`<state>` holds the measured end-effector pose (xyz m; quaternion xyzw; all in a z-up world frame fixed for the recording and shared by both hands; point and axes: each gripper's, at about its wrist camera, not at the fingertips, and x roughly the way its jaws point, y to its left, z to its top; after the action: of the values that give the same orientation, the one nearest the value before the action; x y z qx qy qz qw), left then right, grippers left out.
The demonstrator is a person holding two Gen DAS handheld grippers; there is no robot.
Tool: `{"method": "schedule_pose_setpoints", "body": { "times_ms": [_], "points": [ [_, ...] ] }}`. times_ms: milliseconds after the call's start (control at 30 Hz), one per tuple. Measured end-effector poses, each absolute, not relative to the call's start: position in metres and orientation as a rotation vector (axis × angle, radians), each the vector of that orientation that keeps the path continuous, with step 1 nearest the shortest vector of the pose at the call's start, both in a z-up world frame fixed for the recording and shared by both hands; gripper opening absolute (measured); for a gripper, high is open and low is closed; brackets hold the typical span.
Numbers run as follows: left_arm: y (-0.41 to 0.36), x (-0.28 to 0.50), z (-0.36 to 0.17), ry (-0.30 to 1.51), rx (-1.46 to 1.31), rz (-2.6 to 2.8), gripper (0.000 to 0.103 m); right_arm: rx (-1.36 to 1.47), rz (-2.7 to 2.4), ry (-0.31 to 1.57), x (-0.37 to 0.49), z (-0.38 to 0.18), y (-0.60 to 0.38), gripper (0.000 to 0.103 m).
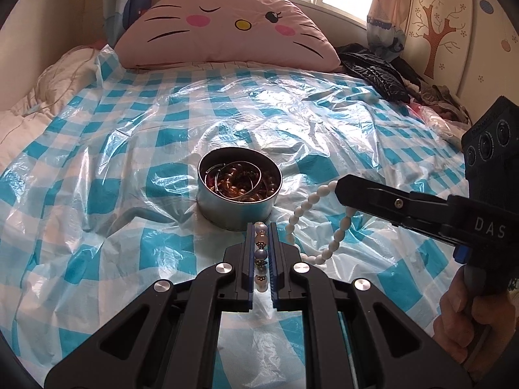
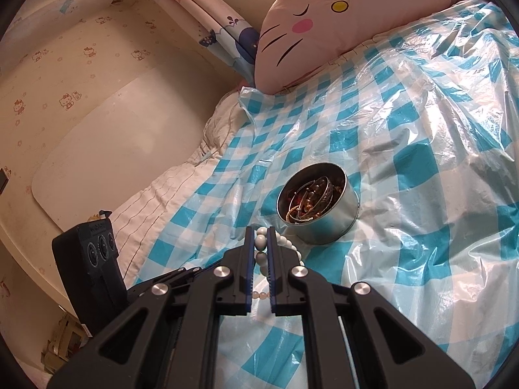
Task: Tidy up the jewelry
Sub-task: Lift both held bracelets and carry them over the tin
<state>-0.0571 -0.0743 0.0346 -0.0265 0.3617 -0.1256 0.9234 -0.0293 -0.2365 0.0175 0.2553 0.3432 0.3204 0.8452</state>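
Note:
A round metal tin [image 1: 239, 206] holding brown beads and wire bangles sits on the blue checked plastic sheet; it also shows in the right wrist view [image 2: 327, 223]. My left gripper [image 1: 261, 227] is shut on a bracelet of blue-grey beads [image 1: 261, 254], just in front of the tin. My right gripper [image 2: 261, 231] is shut on a white oval-bead bracelet [image 2: 261, 243]. In the left wrist view the right gripper [image 1: 342, 191] holds that white bracelet [image 1: 335, 241] to the right of the tin, its loop hanging down.
A pink cat-face pillow [image 1: 223, 26] lies at the head of the bed. Dark clothes [image 1: 382, 74] are heaped at the back right. A white quilt [image 2: 155, 201] and a cream wall border the left side. The plastic sheet [image 1: 97, 168] is crinkled.

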Motion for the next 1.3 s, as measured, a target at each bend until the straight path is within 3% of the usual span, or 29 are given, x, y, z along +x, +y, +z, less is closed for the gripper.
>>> {"method": "schedule_pose_setpoints", "body": {
  "times_ms": [633, 1300],
  "points": [
    [-0.068, -0.014, 0.068, 0.654, -0.098, -0.24, 0.007, 0.588, 0.685, 0.626, 0.012, 0.04, -0.238, 0.008],
    [-0.075, 0.019, 0.066, 0.652, -0.129, -0.27, 0.007, 0.58, 0.663, 0.629, 0.035, 0.033, -0.24, 0.008]
  ]
}}
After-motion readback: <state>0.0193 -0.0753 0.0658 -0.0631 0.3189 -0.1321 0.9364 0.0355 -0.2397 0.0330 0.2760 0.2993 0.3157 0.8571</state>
